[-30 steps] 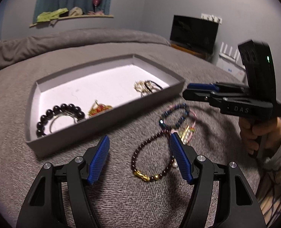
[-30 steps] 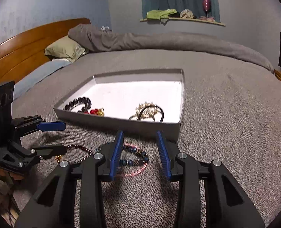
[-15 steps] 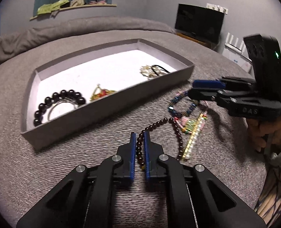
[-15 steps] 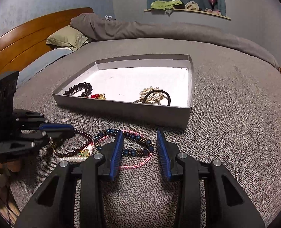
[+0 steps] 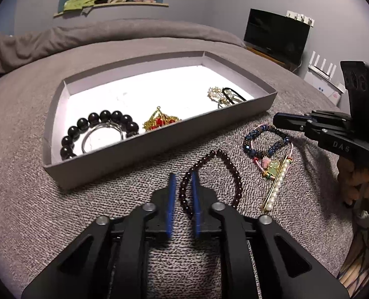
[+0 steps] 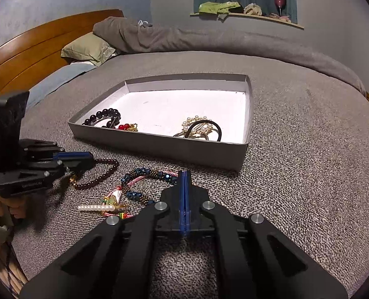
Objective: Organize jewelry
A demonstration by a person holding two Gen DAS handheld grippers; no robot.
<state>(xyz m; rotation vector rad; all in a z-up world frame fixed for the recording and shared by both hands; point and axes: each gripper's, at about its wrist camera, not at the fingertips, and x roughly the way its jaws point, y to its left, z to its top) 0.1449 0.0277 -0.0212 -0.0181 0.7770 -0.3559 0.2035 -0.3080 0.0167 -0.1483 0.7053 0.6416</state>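
Left gripper [image 5: 183,174]: fingers narrowed to a slim gap, pinching the near side of a dark red bead bracelet [image 5: 224,172] lying on the grey bedspread [image 5: 59,224]; rest of that loop spread ahead and to the right of the tips.

Right gripper [image 6: 185,174]: blue pads pressed flat together, tips at the edge of a blue bead bracelet [image 6: 144,173]; whether any strand is caught between them, cannot tell. Twisted in with those blue beads, a pink cord [image 6: 138,179]. Left of the fingers, a pearl bar pin [image 6: 96,208] and a small green charm [image 6: 111,200].

Just beyond both sets of fingertips, a shallow grey tray [image 6: 159,147] holding a black bead bracelet [image 5: 102,122], a red and gold ornament [image 5: 159,122], a pearl brooch [image 6: 197,124] and a black hair tie [image 6: 209,127].
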